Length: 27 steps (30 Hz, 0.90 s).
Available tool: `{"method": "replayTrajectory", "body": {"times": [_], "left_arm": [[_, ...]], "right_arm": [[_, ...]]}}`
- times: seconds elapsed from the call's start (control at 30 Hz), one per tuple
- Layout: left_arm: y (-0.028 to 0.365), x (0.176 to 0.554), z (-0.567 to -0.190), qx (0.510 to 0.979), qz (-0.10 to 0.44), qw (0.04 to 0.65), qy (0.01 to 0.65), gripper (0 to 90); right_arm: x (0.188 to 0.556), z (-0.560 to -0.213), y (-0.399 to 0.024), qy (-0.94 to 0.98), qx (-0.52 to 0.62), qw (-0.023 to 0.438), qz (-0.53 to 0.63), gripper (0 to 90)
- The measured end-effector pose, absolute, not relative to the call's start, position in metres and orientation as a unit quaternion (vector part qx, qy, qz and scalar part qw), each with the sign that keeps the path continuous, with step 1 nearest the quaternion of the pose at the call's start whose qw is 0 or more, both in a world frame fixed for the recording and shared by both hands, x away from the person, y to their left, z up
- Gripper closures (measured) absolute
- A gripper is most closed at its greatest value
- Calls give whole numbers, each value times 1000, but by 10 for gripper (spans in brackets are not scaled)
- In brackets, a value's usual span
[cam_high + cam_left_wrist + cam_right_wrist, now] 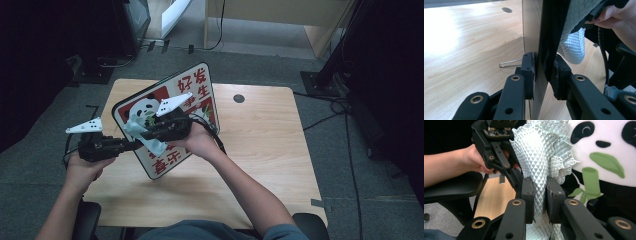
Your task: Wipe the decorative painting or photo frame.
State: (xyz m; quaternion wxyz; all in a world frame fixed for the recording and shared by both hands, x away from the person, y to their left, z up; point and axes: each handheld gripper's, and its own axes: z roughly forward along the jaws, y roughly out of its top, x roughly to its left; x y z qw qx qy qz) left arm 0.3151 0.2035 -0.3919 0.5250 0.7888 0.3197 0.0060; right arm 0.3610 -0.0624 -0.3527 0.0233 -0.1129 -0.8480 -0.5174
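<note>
Panda sign board (192,95) is held up off the table (260,150), tilted, its lower edge pinched between the left gripper (544,75) fingers, which sit narrow on the thin panel. Right gripper (540,200) fingers are closed tight on a quilted silver cloth (541,155), pressed against the board's printed face near the panda. Board looks stiff, flat, light, with a smooth and likely slippery face; best held at an edge, as now, since one-edge grip could let it pivot. Cloth is soft, floppy, bunches easily; hold it by a gathered fold. A wire clip (510,63) lies on the table just behind the board. Table surface is mostly free all round; the board overhangs the table's far-left edge, so wide strokes have room.
</note>
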Motion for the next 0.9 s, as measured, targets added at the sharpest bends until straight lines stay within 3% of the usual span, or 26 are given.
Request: {"method": "replayTrajectory", "body": {"times": [0.9], "left_arm": [[227, 300, -392, 779, 20, 528, 338, 747]], "right_arm": [[354, -378, -62, -861, -112, 43, -494, 794]]}}
